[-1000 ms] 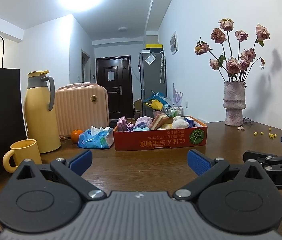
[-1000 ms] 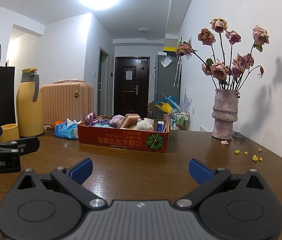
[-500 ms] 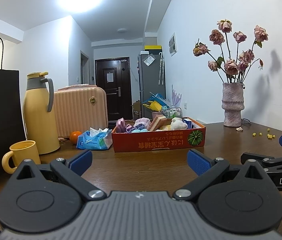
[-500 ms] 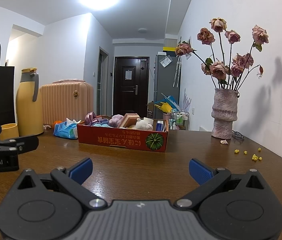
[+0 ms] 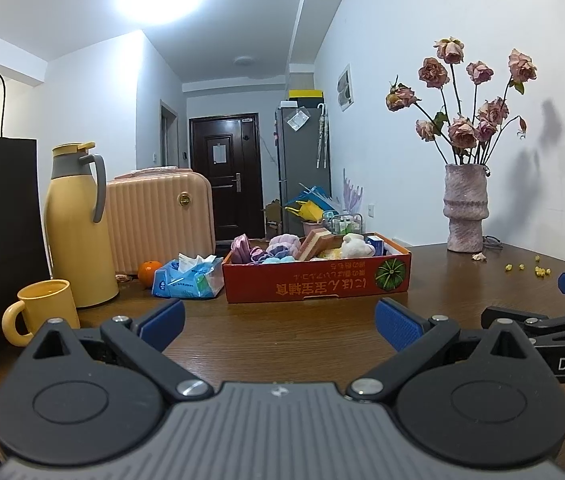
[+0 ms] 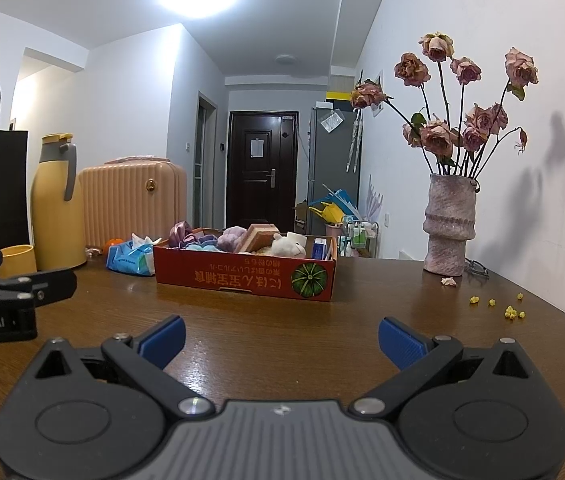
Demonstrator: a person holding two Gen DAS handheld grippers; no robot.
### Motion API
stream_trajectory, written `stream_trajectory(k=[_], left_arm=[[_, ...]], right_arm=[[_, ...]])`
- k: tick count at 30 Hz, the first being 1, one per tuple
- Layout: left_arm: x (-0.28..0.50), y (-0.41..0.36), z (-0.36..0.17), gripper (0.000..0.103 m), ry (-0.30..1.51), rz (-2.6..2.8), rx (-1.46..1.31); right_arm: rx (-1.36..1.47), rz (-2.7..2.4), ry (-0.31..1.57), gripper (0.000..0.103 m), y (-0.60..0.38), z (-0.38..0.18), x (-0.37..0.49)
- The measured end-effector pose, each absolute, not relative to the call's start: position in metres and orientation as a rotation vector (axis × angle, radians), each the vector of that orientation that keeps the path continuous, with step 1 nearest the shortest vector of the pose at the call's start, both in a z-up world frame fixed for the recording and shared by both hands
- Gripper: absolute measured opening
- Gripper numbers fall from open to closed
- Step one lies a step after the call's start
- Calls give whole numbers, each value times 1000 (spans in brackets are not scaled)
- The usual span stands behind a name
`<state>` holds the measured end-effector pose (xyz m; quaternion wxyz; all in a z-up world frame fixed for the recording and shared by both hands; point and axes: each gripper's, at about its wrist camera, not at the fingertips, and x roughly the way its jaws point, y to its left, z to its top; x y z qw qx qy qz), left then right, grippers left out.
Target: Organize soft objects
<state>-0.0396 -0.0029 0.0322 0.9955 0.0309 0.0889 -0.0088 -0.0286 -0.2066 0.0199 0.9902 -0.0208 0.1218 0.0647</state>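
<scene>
White walls and a dark far door frame a brown wooden bench [image 5: 282,344] that carries a shallow red cardboard box [image 5: 316,280] near its middle. Inside the box lie soft things in a loose heap: purple and pink fabric scrunchies [image 5: 260,249], a tan and pink sponge block [image 5: 314,238] and a white plush toy [image 5: 356,247]. A blue pack of tissues [image 5: 186,278] sits just left of the box, with an orange, a tall yellow thermos jug [image 5: 76,224] and a yellow mug [image 5: 44,310] further left; a pink ribbed vase of dried roses [image 6: 448,224] stands far right.

The left gripper [image 5: 278,322] and the right gripper [image 6: 280,338] both hover low over the near bench, jaws spread wide, holding nothing, well apart from the box.

Since the soft things already sit together in the box, the scene fits either a sorting yet to come or one finished; nothing soft shows loose on the bench besides the tissue pack.
</scene>
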Motion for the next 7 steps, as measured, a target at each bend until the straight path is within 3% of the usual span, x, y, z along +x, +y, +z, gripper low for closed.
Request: stream_trajectory(k=[7], left_arm=[[-38,-3,30,103,176,-36,61]], right_arm=[[-41,128,247,103,-208,20,-30]])
